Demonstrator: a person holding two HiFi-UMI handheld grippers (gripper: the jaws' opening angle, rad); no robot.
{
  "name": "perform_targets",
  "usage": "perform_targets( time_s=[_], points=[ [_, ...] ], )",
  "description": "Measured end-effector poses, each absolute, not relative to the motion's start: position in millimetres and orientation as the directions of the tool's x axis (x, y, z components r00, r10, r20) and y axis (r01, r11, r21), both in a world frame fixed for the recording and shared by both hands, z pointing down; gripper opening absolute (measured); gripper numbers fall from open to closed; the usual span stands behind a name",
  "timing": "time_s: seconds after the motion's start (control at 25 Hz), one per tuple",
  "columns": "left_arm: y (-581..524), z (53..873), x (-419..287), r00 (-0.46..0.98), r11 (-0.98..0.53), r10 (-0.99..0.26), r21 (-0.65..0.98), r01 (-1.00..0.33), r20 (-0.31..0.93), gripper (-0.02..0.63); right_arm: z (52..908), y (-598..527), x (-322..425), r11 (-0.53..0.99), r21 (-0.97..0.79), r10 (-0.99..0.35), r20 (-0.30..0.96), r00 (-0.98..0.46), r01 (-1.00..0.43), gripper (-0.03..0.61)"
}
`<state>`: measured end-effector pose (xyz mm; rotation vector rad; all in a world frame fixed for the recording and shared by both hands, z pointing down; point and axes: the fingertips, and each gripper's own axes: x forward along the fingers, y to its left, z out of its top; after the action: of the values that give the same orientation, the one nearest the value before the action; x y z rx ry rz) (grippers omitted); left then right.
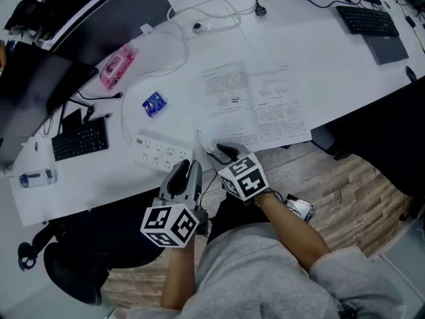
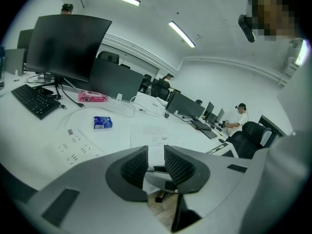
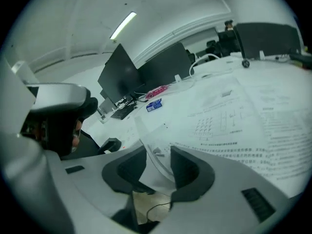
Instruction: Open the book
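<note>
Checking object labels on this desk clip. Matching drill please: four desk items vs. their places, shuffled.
1. open book with white printed pages
2. small blue packet
3. pink rectangular pack
4. white plastic power strip

A. near edge of the white desk, right of the black keyboard
B. close beside the black monitor
C. flat at mid-desk, reaching the near edge
D. bare desktop, just left of the book

Pairs: 1-C, 2-D, 3-B, 4-A
</note>
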<state>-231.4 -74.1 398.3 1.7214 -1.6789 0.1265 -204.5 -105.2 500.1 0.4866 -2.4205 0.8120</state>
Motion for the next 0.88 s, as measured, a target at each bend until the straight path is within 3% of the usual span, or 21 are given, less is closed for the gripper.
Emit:
perform_targets(
  time_s=[0.24, 0.56, 0.72, 0.88],
  points=[
    [-79, 396, -229, 0.167, 0.080, -0.833, 0.414, -0.907, 0.527, 0.108, 494, -98, -212, 0.742, -0.500, -0.118, 0.559, -0.821, -0.447, 0.212],
    [-75, 383, -219, 0.208, 0.014, -0.842, 0.405, -0.914, 0.498, 0.109, 459, -79, -195, 0.759, -0.509, -0.150, 0.469, -0.870, -0.405, 0.216],
    [-70, 366, -204, 0.233, -0.047, -0.856, 0.381, -0.923, 0.460, 0.109, 411, -76, -143, 0.827, -0.420, -0.207, 0.392, -0.897, -0.374, 0.216],
    [-63, 348, -176, 0.270, -0.141, -0.863, 0.310, -0.940, 0.427, 0.107, 359, -79, -52, 0.842, -0.312, -0.333, 0.343, -0.878, -0.441, 0.199]
  ],
)
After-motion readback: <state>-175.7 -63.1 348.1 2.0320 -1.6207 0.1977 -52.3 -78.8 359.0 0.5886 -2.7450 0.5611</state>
